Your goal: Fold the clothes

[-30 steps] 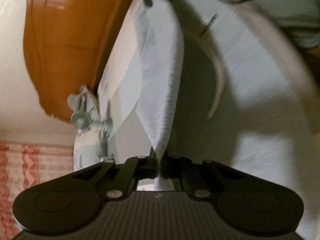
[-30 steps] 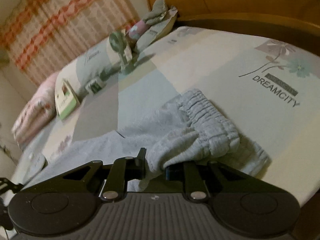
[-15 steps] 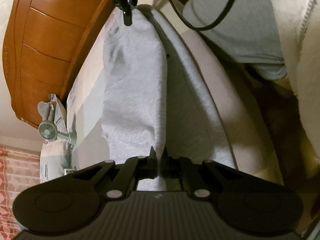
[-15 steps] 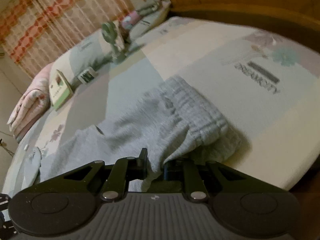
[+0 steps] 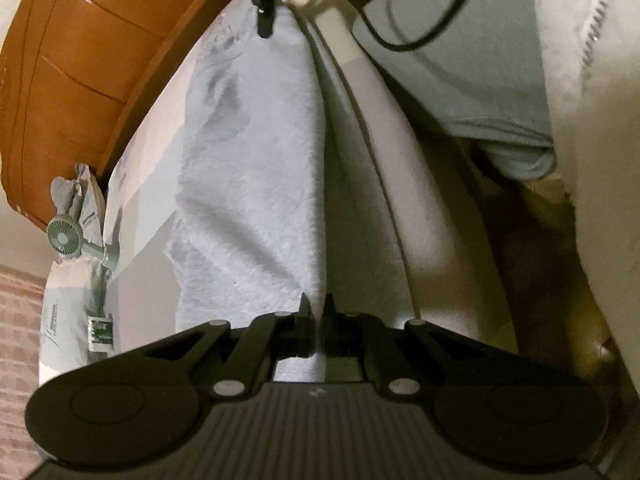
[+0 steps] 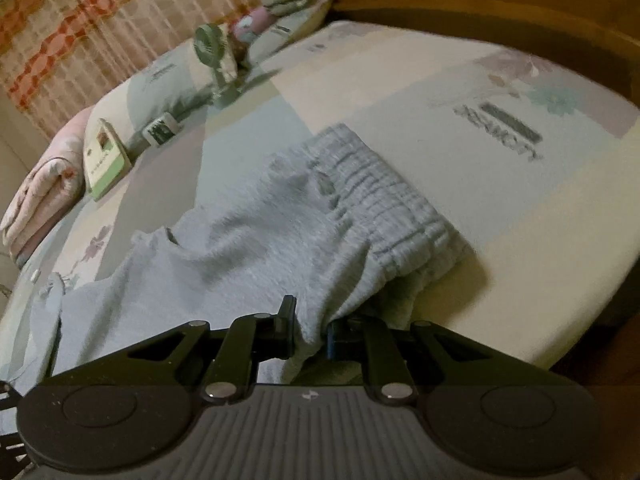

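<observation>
Right wrist: jaws probably pinch trousers (image 6: 304,240).

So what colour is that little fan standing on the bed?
Muted green; the small desk fan shows best in the right wrist view.

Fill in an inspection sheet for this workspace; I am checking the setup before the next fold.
Surface: bed sheet, patterned, printed lettering.
Job's things: grey trousers partly on the bed, elastic waistband bunched.
Clutter: small fan, green booklet, pillows.
Grippers: left gripper shut on trouser fabric; right gripper shut on fabric near the waistband.
Cables: black cable looping above the bed edge.
Surroundings: wooden headboard, patterned curtain.
</observation>
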Demonstrator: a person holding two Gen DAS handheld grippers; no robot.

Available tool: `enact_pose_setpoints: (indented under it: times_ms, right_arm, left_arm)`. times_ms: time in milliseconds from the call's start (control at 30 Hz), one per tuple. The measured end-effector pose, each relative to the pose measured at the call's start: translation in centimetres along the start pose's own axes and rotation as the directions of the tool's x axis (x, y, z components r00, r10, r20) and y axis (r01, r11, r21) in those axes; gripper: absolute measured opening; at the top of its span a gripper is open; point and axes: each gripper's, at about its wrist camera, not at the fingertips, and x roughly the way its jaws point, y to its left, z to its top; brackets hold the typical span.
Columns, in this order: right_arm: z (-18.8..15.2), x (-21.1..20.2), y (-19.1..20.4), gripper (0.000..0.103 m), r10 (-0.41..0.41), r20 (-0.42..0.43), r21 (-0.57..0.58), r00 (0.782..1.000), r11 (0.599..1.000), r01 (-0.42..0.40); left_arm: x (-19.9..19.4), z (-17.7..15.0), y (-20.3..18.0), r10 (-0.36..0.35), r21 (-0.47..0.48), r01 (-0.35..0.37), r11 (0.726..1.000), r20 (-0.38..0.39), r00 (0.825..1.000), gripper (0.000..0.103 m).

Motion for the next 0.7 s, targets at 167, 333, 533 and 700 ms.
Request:
enact_pose_setpoints:
  times_ms: [167,333,533,700]
  right_arm:
    - [-0.4,-0.2,-0.4,0.018,-0.001,0.004,0.019,1.0,1.0,0.001]
    - [-0.4,-2.2,0.5,0.037,-0.05,-0.012,-0.012,0.999,0.999,0.05]
    - [-0.8,-5.7,4.4,0.068,-0.16,0.02,-0.153,0.987,0.975,0.161]
    - [-1.0,-7.0,9.5,0.073,-0.162,0.086,-0.307,0.983,0.934,0.181]
  left_arm:
    - [0.7,-0.2,-1.0,-0.026,-0.005,0.026,1.0,-0.002,1.0,0.003]
    - [-0.2,-0.4,-0.7,-0.055,-0.047,0.056,0.997,0.012,0.998,0.013]
    - [-2.7,-1.9,1.0,-0.035,-0.19,0.035,0.981,0.008,0.999,0.015]
    - [-4.6,-3.9,3.4,0.026,-0.358,-0.031,0.933,-0.018,0.999,0.028]
